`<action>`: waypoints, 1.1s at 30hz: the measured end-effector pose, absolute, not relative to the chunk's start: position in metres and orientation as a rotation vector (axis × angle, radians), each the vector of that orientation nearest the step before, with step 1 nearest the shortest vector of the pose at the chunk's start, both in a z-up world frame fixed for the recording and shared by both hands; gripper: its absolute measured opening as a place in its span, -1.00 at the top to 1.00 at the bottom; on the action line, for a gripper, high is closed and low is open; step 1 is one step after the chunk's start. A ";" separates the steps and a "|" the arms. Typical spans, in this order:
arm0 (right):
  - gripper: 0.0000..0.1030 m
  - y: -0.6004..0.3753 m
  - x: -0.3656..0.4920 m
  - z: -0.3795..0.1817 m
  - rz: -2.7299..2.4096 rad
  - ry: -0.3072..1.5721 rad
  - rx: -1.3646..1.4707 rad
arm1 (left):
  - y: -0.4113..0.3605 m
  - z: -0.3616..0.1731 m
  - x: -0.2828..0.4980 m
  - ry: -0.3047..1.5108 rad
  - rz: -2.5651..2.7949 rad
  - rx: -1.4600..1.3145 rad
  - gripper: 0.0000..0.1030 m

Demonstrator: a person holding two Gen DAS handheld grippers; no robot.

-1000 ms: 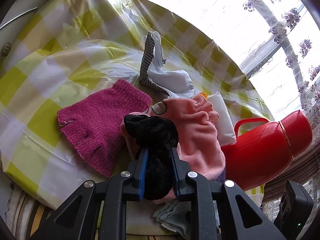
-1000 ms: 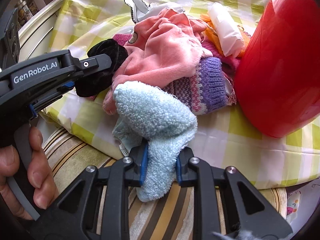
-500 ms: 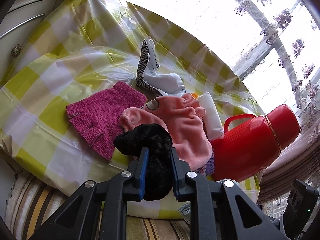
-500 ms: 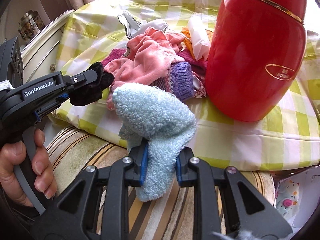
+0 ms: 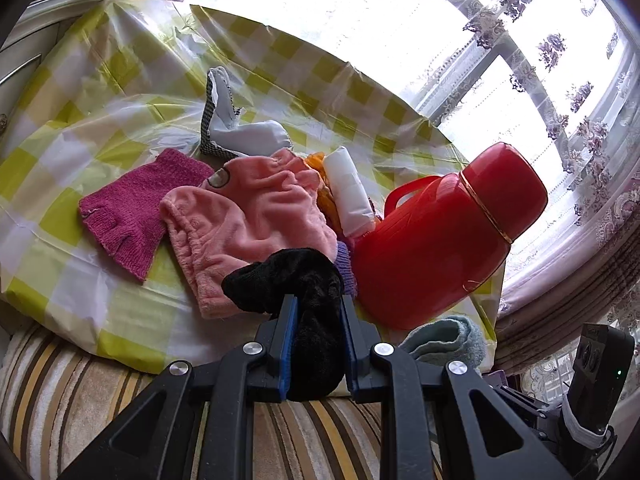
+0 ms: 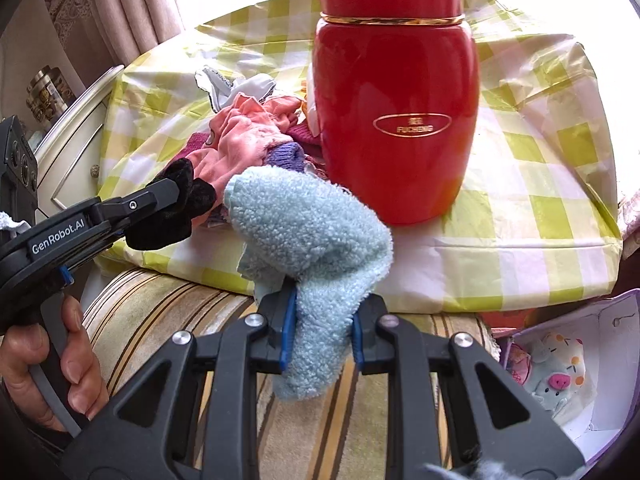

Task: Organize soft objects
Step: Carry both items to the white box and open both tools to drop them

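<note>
**Two soft pieces clamped, both off the table edge**

Gripping a black fuzzy sock (image 5: 308, 296) between the blue pads of the left gripper (image 5: 318, 336), hanging just in front of the checked tablecloth (image 5: 80, 128) and over the striped cushion (image 5: 52, 392). Pinching a light blue terry sock (image 6: 308, 236) in the right gripper (image 6: 322, 332), its cuff drooping forward, well below the table rim.

Lying behind on the cloth: pink fleece garment (image 5: 248, 216) touching a magenta knit glove (image 5: 136, 208), a purple knit piece (image 6: 286, 156) peeking from beneath, a white checked-trim cloth (image 5: 236, 132) farther back. Standing upright just beside the pile, a red thermos (image 6: 394, 120).
</note>
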State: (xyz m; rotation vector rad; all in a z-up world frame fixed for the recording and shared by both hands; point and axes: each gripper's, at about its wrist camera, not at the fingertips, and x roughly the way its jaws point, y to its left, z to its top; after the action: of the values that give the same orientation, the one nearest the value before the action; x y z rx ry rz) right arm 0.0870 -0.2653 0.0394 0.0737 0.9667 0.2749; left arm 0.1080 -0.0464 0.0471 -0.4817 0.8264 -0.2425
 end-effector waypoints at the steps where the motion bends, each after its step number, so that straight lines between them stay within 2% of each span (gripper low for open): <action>1: 0.49 -0.273 0.085 0.041 0.263 0.962 0.081 | -0.054 0.048 0.107 0.830 -0.261 -0.474 0.59; 21: 0.49 -0.439 0.021 0.057 -0.070 0.940 0.180 | -0.228 0.061 0.073 0.923 -0.653 -0.294 0.59; 33: 0.48 -0.501 -0.014 0.054 -0.212 0.960 0.210 | -0.293 0.061 0.043 0.981 -0.834 -0.197 0.58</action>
State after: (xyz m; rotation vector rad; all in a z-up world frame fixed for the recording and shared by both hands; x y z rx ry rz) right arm -0.0141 -0.5008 0.0536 0.2103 0.9604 -0.2117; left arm 0.0429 -0.2926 0.0610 -0.1970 0.9814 -0.8341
